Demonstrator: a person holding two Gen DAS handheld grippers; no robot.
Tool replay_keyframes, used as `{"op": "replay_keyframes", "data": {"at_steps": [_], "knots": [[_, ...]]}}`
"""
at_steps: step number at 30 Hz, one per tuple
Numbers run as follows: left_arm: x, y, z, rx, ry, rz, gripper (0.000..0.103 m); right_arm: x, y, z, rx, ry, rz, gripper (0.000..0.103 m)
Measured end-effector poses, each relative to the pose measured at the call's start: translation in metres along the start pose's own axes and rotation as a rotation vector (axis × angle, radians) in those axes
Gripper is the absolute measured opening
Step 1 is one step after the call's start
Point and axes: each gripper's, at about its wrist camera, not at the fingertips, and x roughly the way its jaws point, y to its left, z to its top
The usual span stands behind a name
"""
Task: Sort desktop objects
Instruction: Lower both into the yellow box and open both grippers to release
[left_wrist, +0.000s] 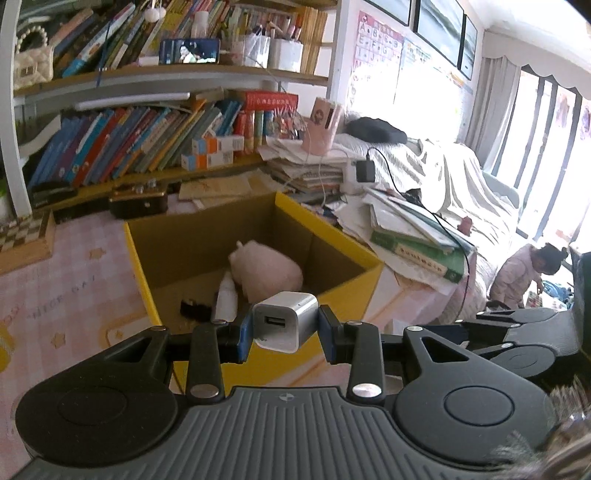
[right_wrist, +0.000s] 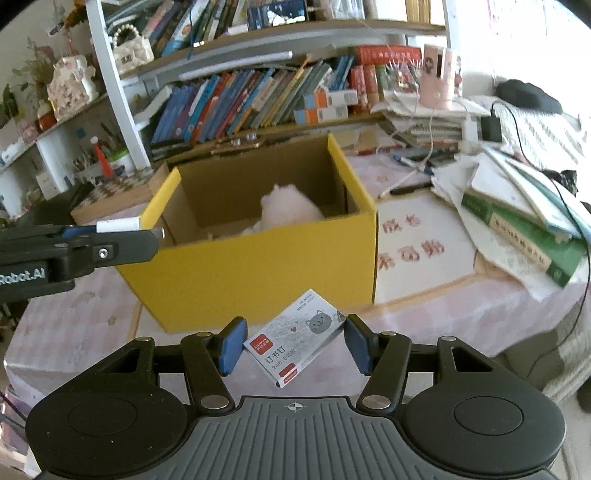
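My left gripper (left_wrist: 284, 332) is shut on a white USB charger cube (left_wrist: 284, 320) and holds it above the near edge of the yellow cardboard box (left_wrist: 369, 291). Inside the box lie a pink plush toy (left_wrist: 266, 271), a white tube (left_wrist: 226, 297) and a small black item (left_wrist: 194, 309). In the right wrist view my right gripper (right_wrist: 293, 345) holds a white staples box with a grey cat picture (right_wrist: 293, 336) between its blue pads, just in front of the yellow box (right_wrist: 258, 273). The left gripper (right_wrist: 110, 240) with the charger shows at the left.
A bookshelf (right_wrist: 258, 99) full of books stands behind the box. Piles of books and papers (right_wrist: 517, 206) with a black cable lie at the right. A chessboard box (right_wrist: 118, 192) sits at the left. A child (left_wrist: 524, 273) is on the floor far right.
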Motion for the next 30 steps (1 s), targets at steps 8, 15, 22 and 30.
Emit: {"op": "replay_keyframes", "data": {"at_steps": [8, 15, 22, 30], "knots": [[0.021, 0.0, 0.015, 0.007, -0.015, 0.037, 0.033, 0.0, -0.013, 0.034, -0.035, -0.088, 0.02, 0.058], [0.041, 0.011, 0.027, 0.008, -0.015, 0.082, 0.033, 0.012, -0.018, 0.057, -0.07, -0.125, 0.04, 0.058], [0.074, 0.021, 0.034, 0.029, 0.033, 0.127, 0.033, 0.037, -0.019, 0.083, -0.104, -0.14, 0.075, 0.058], [0.124, 0.037, 0.046, 0.1, 0.115, 0.202, 0.033, 0.082, -0.012, 0.119, -0.188, -0.119, 0.128, 0.058]]}}
